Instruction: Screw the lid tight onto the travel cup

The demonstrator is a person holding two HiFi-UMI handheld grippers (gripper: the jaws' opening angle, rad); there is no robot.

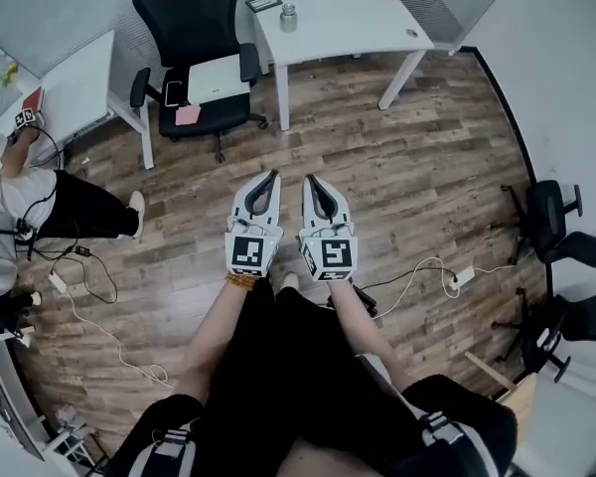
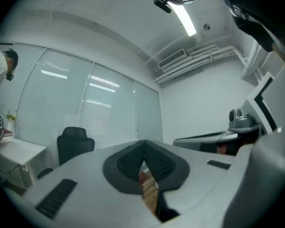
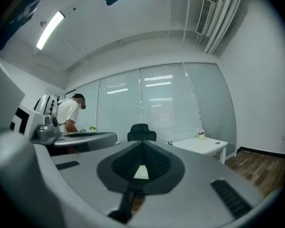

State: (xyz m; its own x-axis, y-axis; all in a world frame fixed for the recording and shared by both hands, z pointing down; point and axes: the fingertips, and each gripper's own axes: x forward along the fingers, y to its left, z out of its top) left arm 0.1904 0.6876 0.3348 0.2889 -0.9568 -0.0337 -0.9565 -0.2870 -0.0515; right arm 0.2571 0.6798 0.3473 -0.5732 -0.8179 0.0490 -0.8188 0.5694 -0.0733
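Observation:
A small metal travel cup stands on the white table at the far side of the room, well away from both grippers. I cannot make out whether a lid sits on it. My left gripper and right gripper are held side by side over the wooden floor, pointing level toward the table. Both are shut with nothing between their jaws. In the left gripper view the dark pads of the left gripper meet. The right gripper view shows the right gripper closed the same way.
A black office chair with white items on its seat stands left of the table. A second desk and another person are at the left. Cables lie on the floor, and more black chairs stand at the right wall.

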